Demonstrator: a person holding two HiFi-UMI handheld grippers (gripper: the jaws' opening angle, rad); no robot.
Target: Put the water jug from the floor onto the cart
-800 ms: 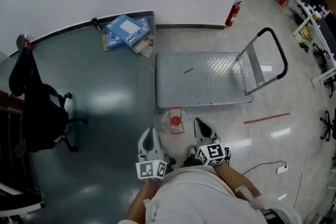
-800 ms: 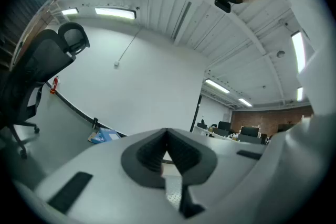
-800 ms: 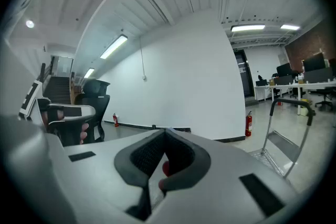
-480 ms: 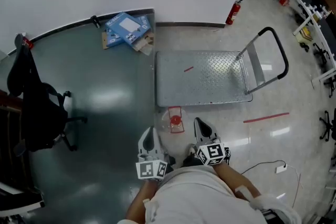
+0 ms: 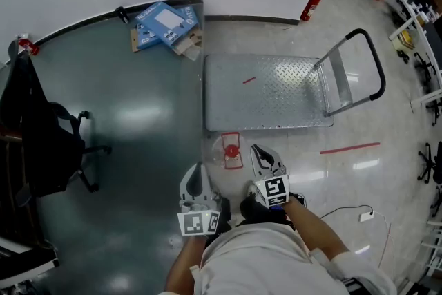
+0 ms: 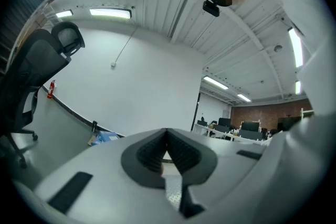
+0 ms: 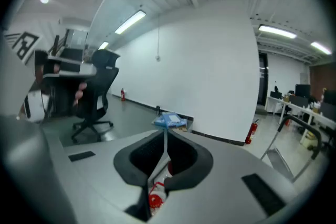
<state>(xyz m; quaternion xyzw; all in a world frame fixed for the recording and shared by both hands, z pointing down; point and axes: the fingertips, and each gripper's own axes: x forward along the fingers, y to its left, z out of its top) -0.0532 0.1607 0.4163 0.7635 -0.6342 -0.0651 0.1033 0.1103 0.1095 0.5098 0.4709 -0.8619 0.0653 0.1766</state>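
- Left gripper (image 5: 196,177) first: in its own view the two fingers (image 6: 151,152) meet at the tips, closed tight. Nothing is pinched between them, and only floor and the far wall show past the nose.
- Over to the right gripper (image 5: 261,155), and it's the same story: pads (image 7: 185,155) pressed together at the tip, nothing clamped. It's tipped downward. A bit of red from the water jug (image 7: 155,200) peeks through the gap beneath the closed tips, out beyond them and not in their grip.
- From the head view, the water jug (image 5: 230,150) stands upright on the floor, red cap up. It is just beside the near edge of the cart (image 5: 276,90) and not on it. It sits ahead of both grippers, nearer the right one, and neither looks to be touching it.
- The cart's handle (image 5: 366,72) rises at its right end.
- Now the count: two grippers, one jug and one cart. There's one fire extinguisher (image 5: 310,5) against the white wall and one black office chair (image 5: 41,141) off to the left. One red tape strip (image 5: 349,148) lies on the floor to the right of the jug.
- Blue boxes (image 5: 162,23) are heaped by the wall beyond the cart's far left corner. I see at least two, but I can't tell the exact number.
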